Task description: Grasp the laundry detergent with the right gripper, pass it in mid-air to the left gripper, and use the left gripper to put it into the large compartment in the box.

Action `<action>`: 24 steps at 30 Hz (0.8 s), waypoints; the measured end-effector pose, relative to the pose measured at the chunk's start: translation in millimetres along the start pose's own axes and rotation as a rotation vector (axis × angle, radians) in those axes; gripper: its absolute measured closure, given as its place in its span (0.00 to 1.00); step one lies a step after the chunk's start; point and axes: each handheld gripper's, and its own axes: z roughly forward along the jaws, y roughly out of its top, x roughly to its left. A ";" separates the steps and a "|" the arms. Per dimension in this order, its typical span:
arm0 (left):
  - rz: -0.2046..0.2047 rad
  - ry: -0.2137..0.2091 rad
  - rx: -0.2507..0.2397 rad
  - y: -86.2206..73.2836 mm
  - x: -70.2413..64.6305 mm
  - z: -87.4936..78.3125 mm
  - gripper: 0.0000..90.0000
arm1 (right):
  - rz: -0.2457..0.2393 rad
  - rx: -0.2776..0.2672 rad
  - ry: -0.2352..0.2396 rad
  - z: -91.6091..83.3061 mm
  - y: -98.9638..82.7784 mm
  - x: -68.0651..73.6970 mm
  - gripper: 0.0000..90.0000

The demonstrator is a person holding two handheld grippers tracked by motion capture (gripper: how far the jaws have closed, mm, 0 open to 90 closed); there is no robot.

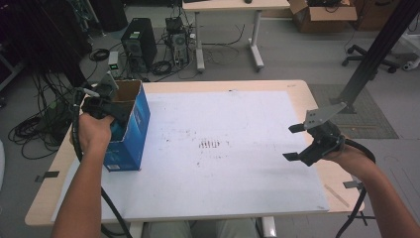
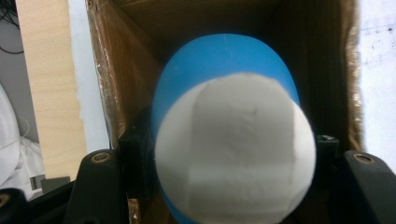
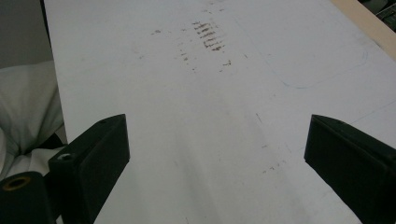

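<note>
An open-topped blue cardboard box [image 1: 132, 130] stands at the left edge of the white board [image 1: 223, 163]. My left gripper [image 1: 117, 120] reaches down into its mouth. In the left gripper view, my left gripper [image 2: 233, 158] is shut on a rounded blue and white ball [image 2: 233, 135], with the box's brown inner walls [image 2: 130, 70] all around it. My right gripper [image 1: 294, 142] hovers over the board's right side, open, with nothing between its jaws. In the right gripper view, bare white board [image 3: 210, 93] lies below my right gripper [image 3: 217, 154].
The board lies on a light wooden table [image 1: 297, 87]. Dark smudges [image 1: 209, 144] mark the board's middle. On the floor beyond are a computer tower [image 1: 139, 42], tangled cables [image 1: 34, 129], another table [image 1: 233, 6] and a cardboard box [image 1: 322, 15]. A black slanted post [image 1: 376, 49] rises at the right.
</note>
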 end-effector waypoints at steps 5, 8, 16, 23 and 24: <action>0.007 -0.002 0.005 -1.4 0.9 5.5 0.42 | 0.005 0.006 0.002 2.0 -1.7 -0.5 0.07; 0.011 -0.003 0.004 -0.7 1.0 5.4 0.42 | 0.008 0.007 0.004 3.5 -1.7 -0.6 0.07; 0.018 -0.006 0.005 -0.3 0.7 6.8 0.42 | 0.006 0.009 0.009 6.9 -1.2 -0.3 0.07; 0.013 -0.026 -0.010 -1.0 2.8 7.1 0.41 | 0.014 0.016 0.013 8.5 -3.6 0.1 0.07; 0.011 -0.029 -0.016 -1.1 3.2 6.1 0.41 | 0.014 0.016 0.014 8.8 -3.7 0.4 0.07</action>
